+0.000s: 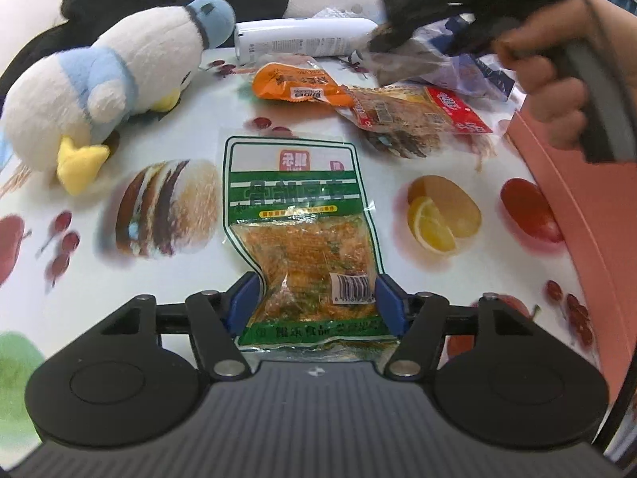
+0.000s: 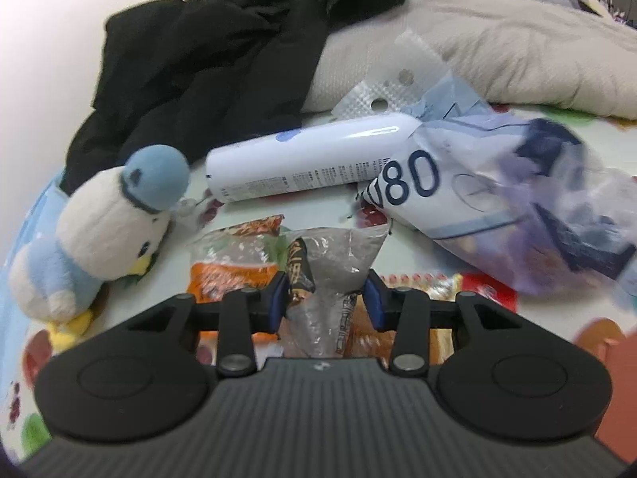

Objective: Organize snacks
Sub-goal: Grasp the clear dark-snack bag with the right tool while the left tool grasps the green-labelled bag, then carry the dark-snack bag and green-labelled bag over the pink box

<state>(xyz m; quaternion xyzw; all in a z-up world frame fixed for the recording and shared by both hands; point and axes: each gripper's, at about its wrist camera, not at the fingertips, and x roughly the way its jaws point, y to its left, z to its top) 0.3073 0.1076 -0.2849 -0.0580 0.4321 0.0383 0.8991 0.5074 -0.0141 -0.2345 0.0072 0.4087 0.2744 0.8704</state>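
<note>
Lying flat on the desk [image 1: 398, 263], midway across and toward its near edge: a green snack packet [image 1: 294, 207], label end pointing at the far edge. Being squeezed at its waist by the left gripper [image 1: 316, 298], the blue fingers [image 1: 249, 302] pressing in on both sides so that the wrapper is puckering; clenched on it, though not yet lifting it off the cloth.

Further toward the far edge, being held clear of the desk in the right gripper [image 2: 326, 298]: a grey snack packet [image 2: 330, 279], its fingers [image 2: 374, 298] grasping it across the lower half, with a person's hand [image 1: 557, 91] wrapping round the handle.

Still waiting loose between those two: an orange snack packet [image 1: 294, 87] and, touching it, a red-edged snack packet [image 1: 418, 115], both lying askew. Just behind them, a crumpled blue-printed plastic bag [image 2: 497, 199], contents too blurred to tell.

Running along the right edge, a pink tray [image 1: 565, 207], probably the place for the snacks; nothing visibly resting in the part showing.

Judging by this: sorting barely starting, two packets in hand, none visibly put away, at least two more remaining.

Sitting around as clutter: a plush penguin [image 1: 111, 79] at the left edge, a white spray can [image 1: 302, 40] lying along the far edge, black clothing [image 2: 223, 59] beyond.
</note>
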